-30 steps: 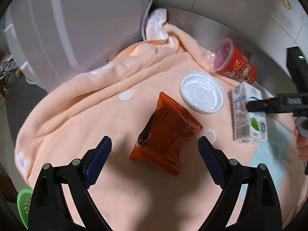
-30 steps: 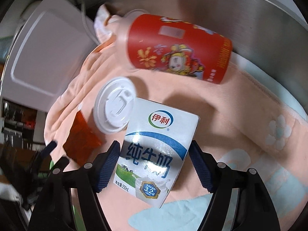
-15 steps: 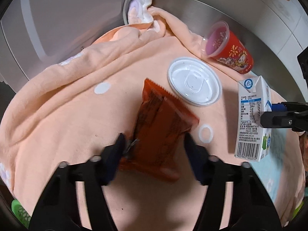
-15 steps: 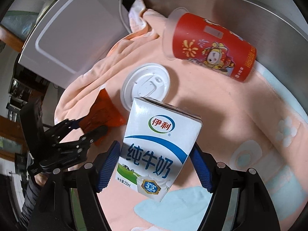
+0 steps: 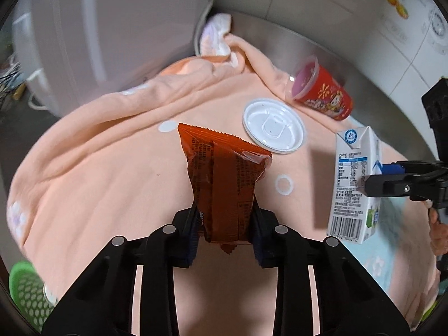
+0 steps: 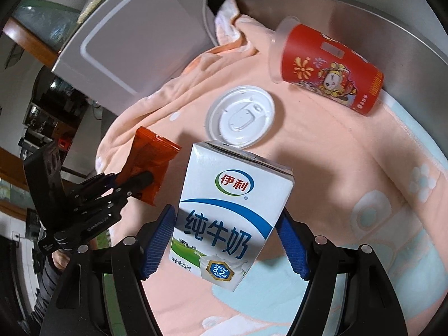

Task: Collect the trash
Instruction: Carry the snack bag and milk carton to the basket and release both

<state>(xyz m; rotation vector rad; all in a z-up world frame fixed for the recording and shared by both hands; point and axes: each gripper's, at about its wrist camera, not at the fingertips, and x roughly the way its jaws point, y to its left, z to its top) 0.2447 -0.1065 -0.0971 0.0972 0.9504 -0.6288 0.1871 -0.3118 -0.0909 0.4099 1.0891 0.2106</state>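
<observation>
My left gripper (image 5: 225, 233) is shut on the lower end of an orange snack wrapper (image 5: 224, 173), which stands up off the peach blanket (image 5: 112, 173). From the right wrist view the same wrapper (image 6: 151, 156) sticks out of the left gripper (image 6: 134, 184). My right gripper (image 6: 226, 240) is shut on a white milk carton (image 6: 226, 212), held upright above the blanket; in the left wrist view the carton (image 5: 355, 182) sits in the right gripper (image 5: 383, 179) at the right. A white plastic lid (image 5: 273, 126) and a red cup (image 5: 319, 89) on its side lie behind.
A white appliance (image 6: 123, 36) stands at the back left, beside a steel surface (image 6: 350, 8). A green basket (image 5: 25, 288) shows at the lower left edge. A crumpled white cloth (image 5: 215, 36) lies at the blanket's far edge. A tiled wall (image 5: 364, 28) rises behind.
My left gripper closed on the orange wrapper and raised its end off the blanket. The right gripper lifted the milk carton and turned it more upright.
</observation>
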